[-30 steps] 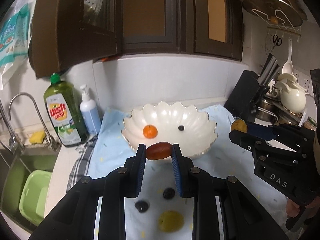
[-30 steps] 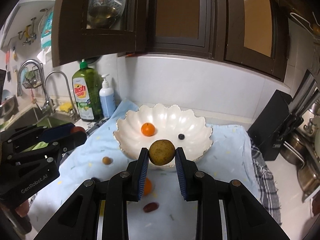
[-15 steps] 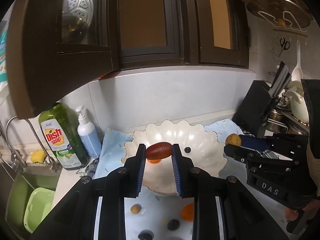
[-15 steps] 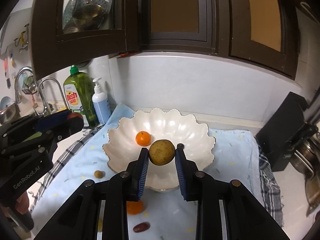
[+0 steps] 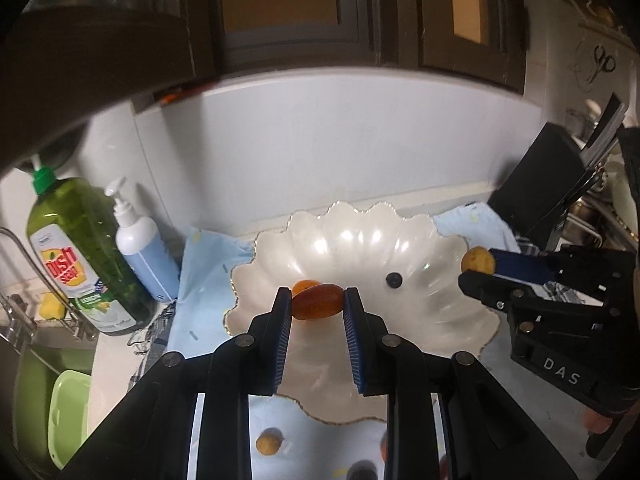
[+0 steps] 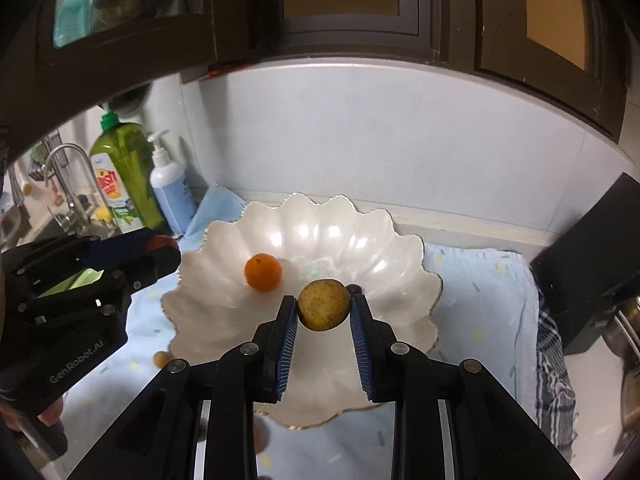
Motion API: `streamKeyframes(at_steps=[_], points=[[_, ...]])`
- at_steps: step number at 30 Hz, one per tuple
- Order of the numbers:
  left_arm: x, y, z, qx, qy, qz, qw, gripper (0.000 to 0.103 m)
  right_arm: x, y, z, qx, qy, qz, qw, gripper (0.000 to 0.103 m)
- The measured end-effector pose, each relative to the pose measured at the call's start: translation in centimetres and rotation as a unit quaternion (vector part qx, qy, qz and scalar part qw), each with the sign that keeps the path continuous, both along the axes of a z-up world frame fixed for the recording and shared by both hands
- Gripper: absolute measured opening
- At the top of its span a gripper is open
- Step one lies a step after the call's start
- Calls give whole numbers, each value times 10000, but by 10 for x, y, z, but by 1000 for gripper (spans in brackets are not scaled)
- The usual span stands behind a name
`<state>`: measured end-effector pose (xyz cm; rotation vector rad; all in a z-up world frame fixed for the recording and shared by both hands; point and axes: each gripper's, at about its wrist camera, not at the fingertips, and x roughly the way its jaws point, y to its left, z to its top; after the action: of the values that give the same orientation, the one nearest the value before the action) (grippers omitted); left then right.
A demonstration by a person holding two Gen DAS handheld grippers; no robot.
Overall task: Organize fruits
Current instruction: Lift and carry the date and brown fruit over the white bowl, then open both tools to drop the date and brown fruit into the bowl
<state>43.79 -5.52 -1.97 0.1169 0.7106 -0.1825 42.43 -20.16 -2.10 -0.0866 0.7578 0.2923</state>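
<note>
I'm carrying fruit over the bowl (image 6: 224, 320): left gripper (image 5: 317, 307) clamps a red fruit (image 5: 318, 306), right gripper (image 6: 324, 311) a yellow fruit (image 6: 323, 304); next, let go gently.

The left gripper (image 5: 316, 307) half hides the orange (image 5: 301, 287) behind it.

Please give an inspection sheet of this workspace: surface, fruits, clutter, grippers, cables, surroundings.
Surface: blue cloth on the counter, under the white bowl.
Job's things: orange and a dark berry in the bowl; small yellow fruit on the cloth.
Clutter: dish soap, pump bottle, knife block.
Grippers: left gripper shut on red fruit; right gripper shut on yellow fruit, both over the bowl.
Cables: nothing seen.
Surroundings: dark cabinets, faucet, sink.
</note>
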Motion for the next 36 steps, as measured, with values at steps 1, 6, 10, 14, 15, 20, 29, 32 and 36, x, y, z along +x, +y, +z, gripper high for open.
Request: streamKeyframes(at_steps=[1,6,10,14,15,20,29,32,36], points=[[5,-1,-2,13,55,1,10000,26,5,0,-2,-18,58,28,10000,29],[29,-5,-16,108,313,-21,9995,26,28,3,-17,-102,445,115,9989,29],[45,-7,-32,164,578,20,9982,26,41,5,-34,-232,695,189,9971,29],[61,-7,-48,132,924,48,9956,26,53,7,-48,-287,933,225,9950,29],[64,-7,-53,103,1026,46,9947,26,56,7,-50,-282,975,231,9946,29],[75,-10,-67,124,1316,54,9912,27,68,7,-61,-313,1146,236,9926,29],[81,-13,-76,226,1475,46,9888,32,77,8,-74,-300,1360,264,9899,29],[80,-13,-75,283,1436,82,9892,49,76,7,-71,-368,1274,249,9909,46],[76,-11,-68,406,1324,197,9902,63,73,5,-66,-472,1098,138,9927,52]])
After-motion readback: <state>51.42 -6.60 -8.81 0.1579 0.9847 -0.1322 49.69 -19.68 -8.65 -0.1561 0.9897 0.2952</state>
